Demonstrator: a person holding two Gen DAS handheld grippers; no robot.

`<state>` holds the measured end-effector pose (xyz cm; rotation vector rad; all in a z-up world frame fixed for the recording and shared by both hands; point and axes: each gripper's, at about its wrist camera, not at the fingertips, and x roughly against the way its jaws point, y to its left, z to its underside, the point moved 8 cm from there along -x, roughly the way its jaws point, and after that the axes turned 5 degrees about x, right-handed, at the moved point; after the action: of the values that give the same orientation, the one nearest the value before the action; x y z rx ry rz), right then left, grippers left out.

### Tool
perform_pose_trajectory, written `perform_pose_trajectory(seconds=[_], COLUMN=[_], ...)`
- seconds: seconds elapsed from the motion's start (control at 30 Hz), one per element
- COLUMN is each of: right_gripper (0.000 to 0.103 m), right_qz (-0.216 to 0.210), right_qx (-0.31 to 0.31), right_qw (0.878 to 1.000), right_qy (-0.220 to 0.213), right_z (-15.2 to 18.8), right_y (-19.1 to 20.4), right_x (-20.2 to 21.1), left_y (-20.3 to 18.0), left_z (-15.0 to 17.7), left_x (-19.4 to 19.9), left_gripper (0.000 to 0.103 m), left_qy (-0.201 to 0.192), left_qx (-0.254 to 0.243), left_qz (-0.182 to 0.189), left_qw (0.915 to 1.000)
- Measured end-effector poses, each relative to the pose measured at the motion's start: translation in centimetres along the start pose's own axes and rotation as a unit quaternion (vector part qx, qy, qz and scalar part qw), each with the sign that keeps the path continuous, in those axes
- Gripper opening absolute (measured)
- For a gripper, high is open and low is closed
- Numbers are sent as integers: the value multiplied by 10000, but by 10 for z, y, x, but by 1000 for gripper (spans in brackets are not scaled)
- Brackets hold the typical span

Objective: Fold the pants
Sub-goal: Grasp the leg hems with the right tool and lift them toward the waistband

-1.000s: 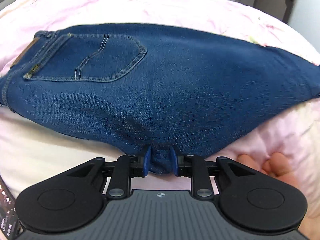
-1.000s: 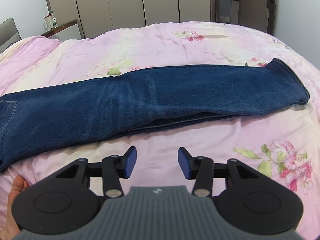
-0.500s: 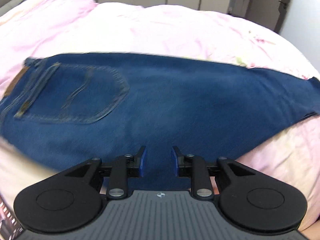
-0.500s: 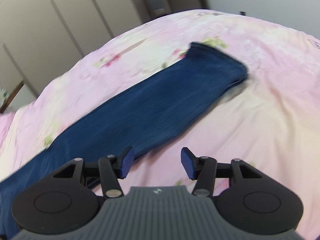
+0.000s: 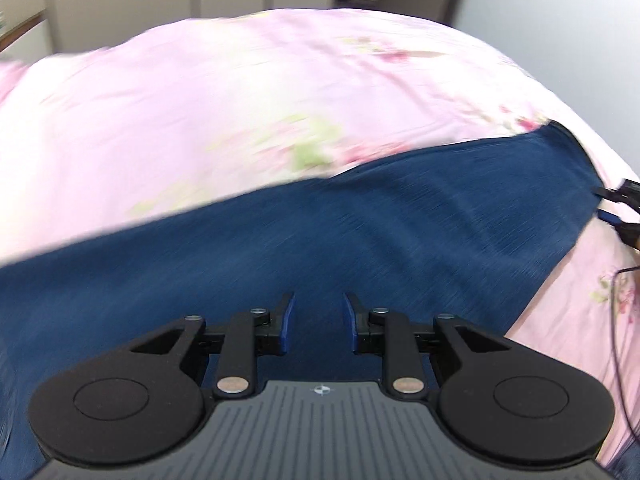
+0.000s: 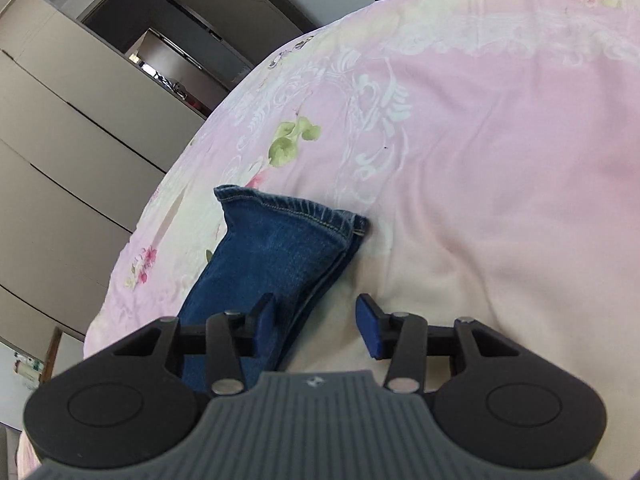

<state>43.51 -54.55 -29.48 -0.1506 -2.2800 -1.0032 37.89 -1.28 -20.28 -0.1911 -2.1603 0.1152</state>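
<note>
Both grippers, left (image 5: 316, 318) and right (image 6: 316, 320), jaws released; the jeans (image 6: 276, 256) hem edge sits left of the right jaws, so closing may catch bedspread (image 6: 480, 160).

a home bedroom is shown. most of both views is filled by a bed (image 6: 500, 160) covered with a pink floral quilt (image 5: 200, 100). tall beige wardrobe doors (image 6: 60, 128) are seen along the far wall, and a dark doorway (image 6: 192, 28) is seen beside them. a wooden-topped surface (image 5: 24, 26) is glimpsed at far left.
</note>
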Motion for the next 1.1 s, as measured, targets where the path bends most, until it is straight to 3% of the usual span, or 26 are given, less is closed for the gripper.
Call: perform_pose_trajectory(seconds=[0.13,0.23,0.33,0.47,0.6,0.77,1.0,1.1], right_gripper=[35,34,33,21,12,9,9,9], right_qz=[-146,-256,-438,-671,-793,-953,-1118,-1175], right_qx=[-101,-105,-205,-382,-386,-189,731,944], right_qw=[9998,9996,9988,9969,9958,9941,9879,9855], right_qy=[-40,-48,-71,-135,-254,-484,-790,-781], right_z=[-10,-18,-21,-24,-27,-37,-52,-55], right_y=[-8,-11,-12,-12,-4,17,85,116], right_x=[-18,-30,-37,-39,-35,-12,34,50], left_y=[-38,-48,-47,-45,-49,-58,-103,-120], left_z=[-23,-31,-44,-60,-66,-65,-21,14], left_x=[-34,-57,-78,-93,-106,-90,-23,-23], left_gripper=[29,29,29,28,28,28,24,20], left_qy=[137,250,294,240,215,138,247,518], left_qx=[-596,-821,-736,-494,-530,-875,-1357,-1671], left_qz=[147,-38,-90,-144,-325,-539,498,547], left_qw=[9980,9963,9968,9984,9978,9946,9892,9831])
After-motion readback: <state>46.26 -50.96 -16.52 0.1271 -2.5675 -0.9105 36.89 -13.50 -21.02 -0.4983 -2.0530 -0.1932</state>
